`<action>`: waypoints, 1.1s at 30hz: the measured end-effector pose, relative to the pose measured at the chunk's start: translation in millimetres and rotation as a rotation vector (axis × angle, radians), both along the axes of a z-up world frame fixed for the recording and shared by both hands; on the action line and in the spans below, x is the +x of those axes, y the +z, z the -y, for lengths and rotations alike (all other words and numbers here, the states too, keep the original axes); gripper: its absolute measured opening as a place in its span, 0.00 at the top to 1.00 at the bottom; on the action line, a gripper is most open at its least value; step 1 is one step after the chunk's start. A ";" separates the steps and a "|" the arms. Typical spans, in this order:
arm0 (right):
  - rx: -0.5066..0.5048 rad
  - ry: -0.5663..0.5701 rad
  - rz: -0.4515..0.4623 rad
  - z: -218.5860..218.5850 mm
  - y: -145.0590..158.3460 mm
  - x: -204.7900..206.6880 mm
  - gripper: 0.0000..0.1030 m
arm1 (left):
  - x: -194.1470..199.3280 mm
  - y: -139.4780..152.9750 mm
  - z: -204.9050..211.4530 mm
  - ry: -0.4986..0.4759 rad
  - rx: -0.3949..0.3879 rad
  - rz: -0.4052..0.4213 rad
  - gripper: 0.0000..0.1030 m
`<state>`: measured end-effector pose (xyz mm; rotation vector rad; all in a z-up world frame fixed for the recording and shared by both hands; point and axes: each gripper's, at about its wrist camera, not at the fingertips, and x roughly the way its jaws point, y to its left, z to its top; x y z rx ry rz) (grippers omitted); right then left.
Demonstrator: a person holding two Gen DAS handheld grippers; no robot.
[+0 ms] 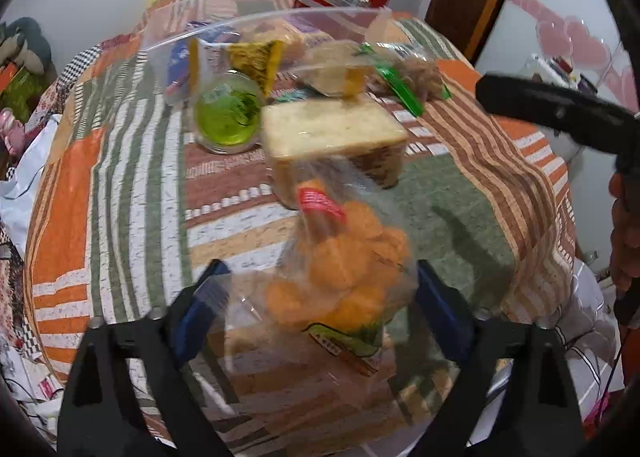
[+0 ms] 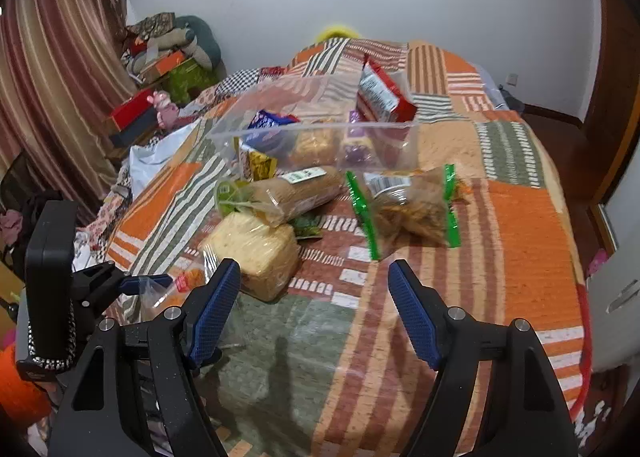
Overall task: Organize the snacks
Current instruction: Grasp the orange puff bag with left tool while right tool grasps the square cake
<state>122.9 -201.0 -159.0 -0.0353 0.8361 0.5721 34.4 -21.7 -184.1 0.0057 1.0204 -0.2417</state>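
Quilt (image 1: 132,161) blurs behind the clear bag (image 1: 344,277) — left gripper (image 1: 320,297) contact unclear.

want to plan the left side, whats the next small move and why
Probably close the left tool on the clear bag of orange snacks. The bag sits between its open fingers, apparently not yet pinched, and the clear bin holding other snacks is farther back on the bed. The right tool is open and empty.

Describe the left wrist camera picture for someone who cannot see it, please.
The left gripper has its blue fingers either side of a clear bag of orange snacks, above a striped patchwork bedspread. Beyond lie a wrapped pale loaf, a green-lidded cup and a clear tub of snacks.
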 end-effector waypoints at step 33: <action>-0.031 0.101 -0.130 -67.9 -37.9 15.8 0.16 | 12.8 29.6 -95.3 0.232 -0.093 0.129 0.45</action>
